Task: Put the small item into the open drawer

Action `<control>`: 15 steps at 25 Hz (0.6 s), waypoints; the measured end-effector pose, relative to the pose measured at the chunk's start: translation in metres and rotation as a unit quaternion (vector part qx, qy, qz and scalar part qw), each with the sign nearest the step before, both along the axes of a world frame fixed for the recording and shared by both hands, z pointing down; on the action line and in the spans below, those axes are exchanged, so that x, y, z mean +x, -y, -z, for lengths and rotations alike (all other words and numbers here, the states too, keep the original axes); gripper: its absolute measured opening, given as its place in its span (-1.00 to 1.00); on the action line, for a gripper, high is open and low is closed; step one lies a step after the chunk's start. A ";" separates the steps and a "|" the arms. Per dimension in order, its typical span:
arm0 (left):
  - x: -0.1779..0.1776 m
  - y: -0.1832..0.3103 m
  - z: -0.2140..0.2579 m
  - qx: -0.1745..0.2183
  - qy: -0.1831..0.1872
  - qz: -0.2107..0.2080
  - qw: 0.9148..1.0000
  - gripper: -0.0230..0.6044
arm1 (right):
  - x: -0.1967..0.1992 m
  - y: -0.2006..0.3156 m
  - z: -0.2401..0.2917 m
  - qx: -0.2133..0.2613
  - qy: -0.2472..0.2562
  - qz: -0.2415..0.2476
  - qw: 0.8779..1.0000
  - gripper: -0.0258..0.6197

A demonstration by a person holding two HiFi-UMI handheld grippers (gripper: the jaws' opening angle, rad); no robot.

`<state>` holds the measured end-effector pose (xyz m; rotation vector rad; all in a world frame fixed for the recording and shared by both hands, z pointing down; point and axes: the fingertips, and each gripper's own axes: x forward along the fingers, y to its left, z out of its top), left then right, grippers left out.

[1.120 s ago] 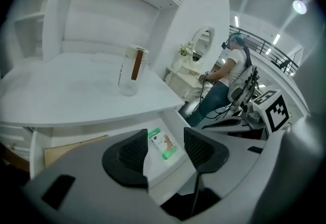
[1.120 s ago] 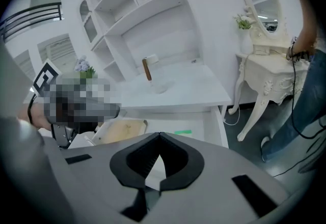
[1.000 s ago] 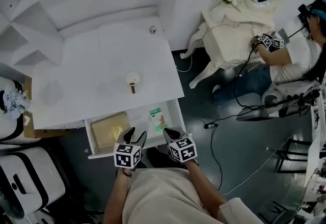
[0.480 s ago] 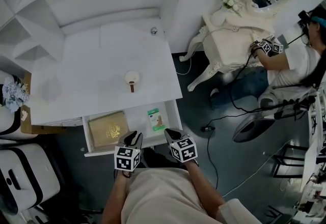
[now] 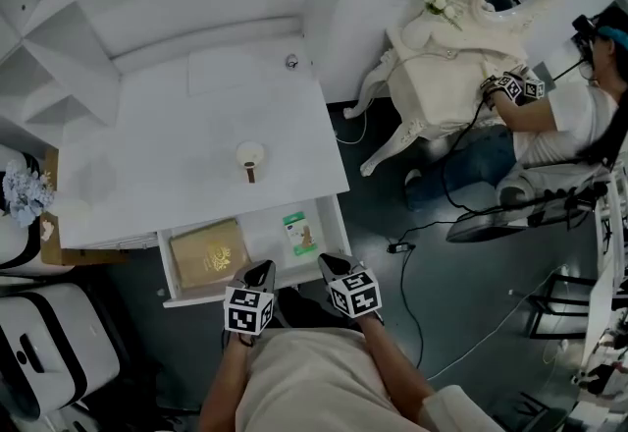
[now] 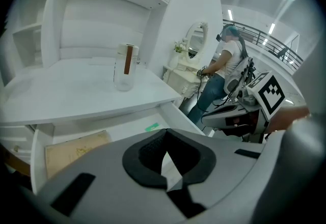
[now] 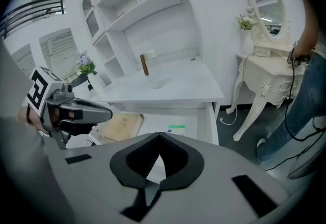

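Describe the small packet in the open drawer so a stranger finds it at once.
Start at the big white desk below the shelves; its open drawer juts from the front edge. Inside, the small packet lies flat toward the right, apart from the large tan book on the left. It alone is green and white.

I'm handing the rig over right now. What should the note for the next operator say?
Left tool: closing shut, empty, in front of the drawer.
Right tool: shut, empty, beside it.
Drawer open: small green packet in its right part, tan book in its left.
Glass with a brown stick stands on the desk.
Done, it seems: the packet is in the drawer. Left: probably nothing, and the glass is untouched.
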<state>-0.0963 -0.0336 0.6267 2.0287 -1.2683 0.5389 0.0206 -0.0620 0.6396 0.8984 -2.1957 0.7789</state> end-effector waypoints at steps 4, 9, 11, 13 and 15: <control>-0.003 0.003 -0.003 0.000 0.015 0.011 1.000 -0.88 | 0.001 -0.002 -0.003 -0.003 -0.001 0.002 1.000 -0.84; -0.003 0.004 -0.004 0.001 0.012 0.012 1.000 -0.88 | 0.002 -0.002 -0.007 -0.006 -0.003 0.002 1.000 -0.84; -0.003 0.004 -0.004 0.000 0.010 0.014 1.000 -0.88 | 0.002 -0.002 -0.008 -0.007 -0.003 0.002 1.000 -0.84; -0.003 0.004 -0.003 -0.003 0.006 0.015 1.000 -0.88 | 0.002 -0.001 -0.008 -0.007 -0.003 0.004 1.000 -0.84; -0.003 0.005 -0.002 -0.006 -0.003 0.021 1.000 -0.88 | 0.001 0.002 -0.009 -0.006 -0.002 0.007 1.000 -0.84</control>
